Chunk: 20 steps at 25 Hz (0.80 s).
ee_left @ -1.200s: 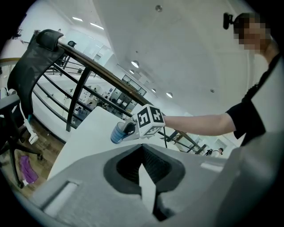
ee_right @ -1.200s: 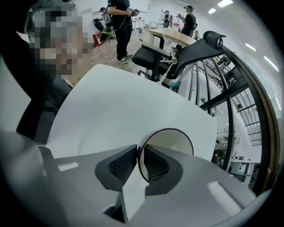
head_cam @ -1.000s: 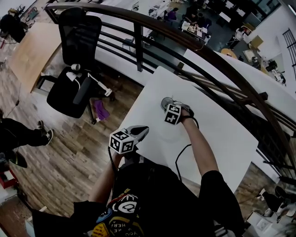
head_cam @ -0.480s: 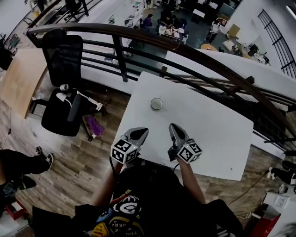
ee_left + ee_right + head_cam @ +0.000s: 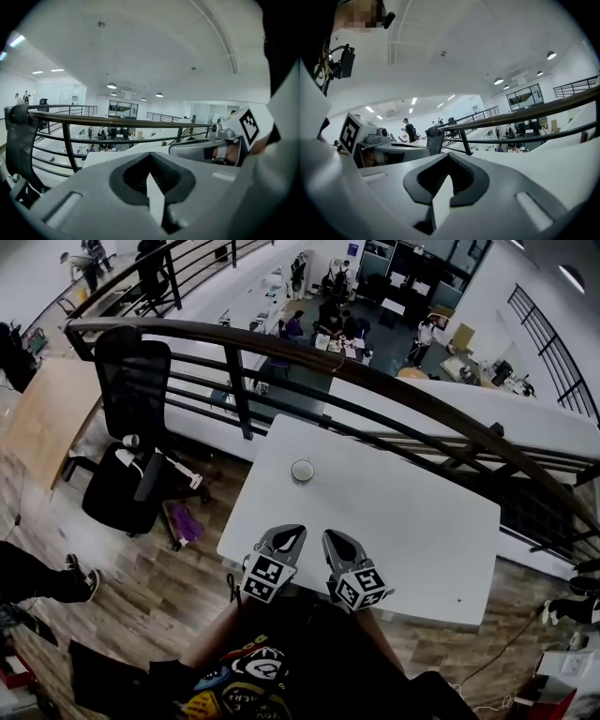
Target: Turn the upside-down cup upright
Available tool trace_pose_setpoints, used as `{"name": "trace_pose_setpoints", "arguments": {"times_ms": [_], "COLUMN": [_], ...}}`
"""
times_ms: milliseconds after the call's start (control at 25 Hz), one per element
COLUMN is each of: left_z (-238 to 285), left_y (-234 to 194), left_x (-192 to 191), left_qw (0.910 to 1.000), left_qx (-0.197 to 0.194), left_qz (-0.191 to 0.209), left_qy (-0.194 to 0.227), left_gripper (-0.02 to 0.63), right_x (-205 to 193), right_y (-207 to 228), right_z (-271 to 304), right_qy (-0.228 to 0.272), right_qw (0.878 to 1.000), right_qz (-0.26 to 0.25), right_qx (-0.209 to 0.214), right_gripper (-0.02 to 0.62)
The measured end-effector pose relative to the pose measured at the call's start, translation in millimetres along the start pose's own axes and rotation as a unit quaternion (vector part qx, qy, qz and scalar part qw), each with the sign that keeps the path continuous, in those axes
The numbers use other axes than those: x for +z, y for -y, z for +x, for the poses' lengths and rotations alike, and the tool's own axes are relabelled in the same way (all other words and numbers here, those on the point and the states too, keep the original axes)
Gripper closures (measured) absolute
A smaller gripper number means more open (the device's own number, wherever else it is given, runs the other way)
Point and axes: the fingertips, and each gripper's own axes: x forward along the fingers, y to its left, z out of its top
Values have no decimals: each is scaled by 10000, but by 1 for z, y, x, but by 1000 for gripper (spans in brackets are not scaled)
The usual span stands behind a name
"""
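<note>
I have both grippers at the near edge of the table (image 5: 422, 521), side by side and pointing across it. The left gripper (image 5: 290, 535) has its jaws pressed together with nothing between them. The right gripper (image 5: 334, 537) has just been closing, and its jaws now meet the same way, empty. The two bodies sit just beside each other without touching.

The cup (image 5: 302, 470) stands on the table ahead of both grippers, well apart from their tips and a little nearer the left gripper's line than the right's. I look down on a round rim with a pale inside, so its long axis runs straight up from the table and its mouth faces up. It is too small here for me to tell whether anything is inside. Beyond the cup, further out from the grippers, the dark railing (image 5: 375, 381) runs along the table's far edge.
</note>
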Motion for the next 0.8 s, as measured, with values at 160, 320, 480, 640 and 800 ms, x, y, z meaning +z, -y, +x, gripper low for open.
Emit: {"name": "trace_pose_setpoints", "arguments": {"times_ms": [160, 320, 480, 640, 800], "left_z": [1, -3, -8, -4, 4], "left_y": [31, 61, 82, 85, 74], "left_x": [17, 23, 9, 1, 3], "left_qw": [9996, 9985, 9975, 9963, 9957], "left_qx": [153, 379, 658, 831, 912], "left_qz": [25, 222, -77, -122, -151], "left_qy": [229, 331, 265, 159, 89], "left_gripper": [601, 601, 601, 601, 601], "right_x": [4, -6, -16, -14, -11], "right_y": [6, 12, 11, 13, 22], "right_z": [-25, -49, -68, -77, -75], "right_qy": [-126, -314, -287, -198, -167], "right_qw": [9996, 9991, 9987, 9988, 9991], "right_qz": [-232, -236, -223, -228, -270], "right_qx": [104, 160, 361, 376, 286], "right_gripper": [598, 598, 598, 598, 598]}}
